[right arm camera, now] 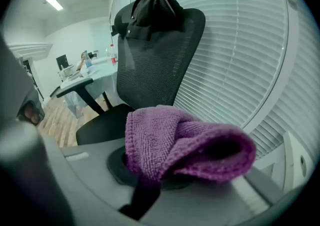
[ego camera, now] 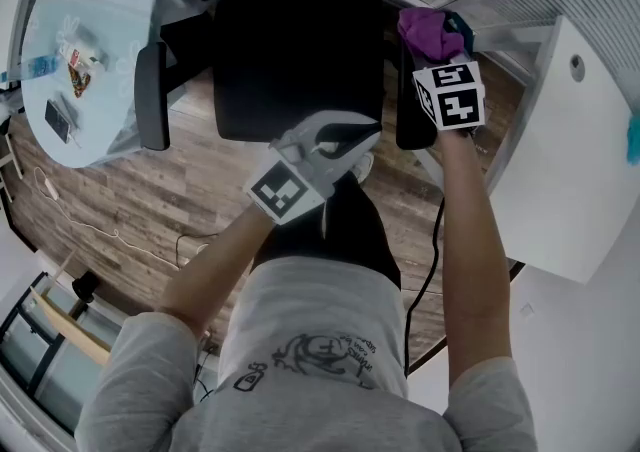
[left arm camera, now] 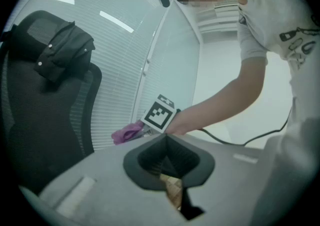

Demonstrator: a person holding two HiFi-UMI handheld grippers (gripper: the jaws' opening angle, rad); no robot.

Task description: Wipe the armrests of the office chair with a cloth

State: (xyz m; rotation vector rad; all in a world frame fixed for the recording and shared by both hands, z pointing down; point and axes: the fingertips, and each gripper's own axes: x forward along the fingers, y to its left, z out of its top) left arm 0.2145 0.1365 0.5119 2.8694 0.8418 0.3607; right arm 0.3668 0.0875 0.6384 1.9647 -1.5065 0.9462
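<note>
Overhead, in the head view, the black office chair (ego camera: 295, 60) sits at 12 o'clock w/ its seat facing the person. The right gripper (ego camera: 440, 60) reaches out at approx. 1 o'clock, over the chair's right armrest (ego camera: 408, 125). Its jaws are clenched on a purple cloth (right arm camera: 185, 150), which bunches up and folds over btwn them in the right gripper view. From above the cloth sits at the far end of that armrest, but whether it touches the pad can't be told. The left gripper (ego camera: 350, 135) hangs nearer the person, just at the seat's front edge around 6 o'clock of the chair. In the left gripper view its jaws are pressed together w/ nothing btwn them, only wood floor (ego camera: 130, 200) showing past them. The left armrest (ego camera: 152, 95) stands at 10 o'clock, well apart from both grippers. A dark garment (right arm camera: 155, 0) is draped over the top of the mesh backrest. A round glass table (ego camera: 110, 70) w/ small items lies beyond the left armrest, and a white cabinet (ego camera: 580, 160) stands at 3 o'clock. A black cable (ego camera: 430, 270) trails down beside the person's right arm.
</note>
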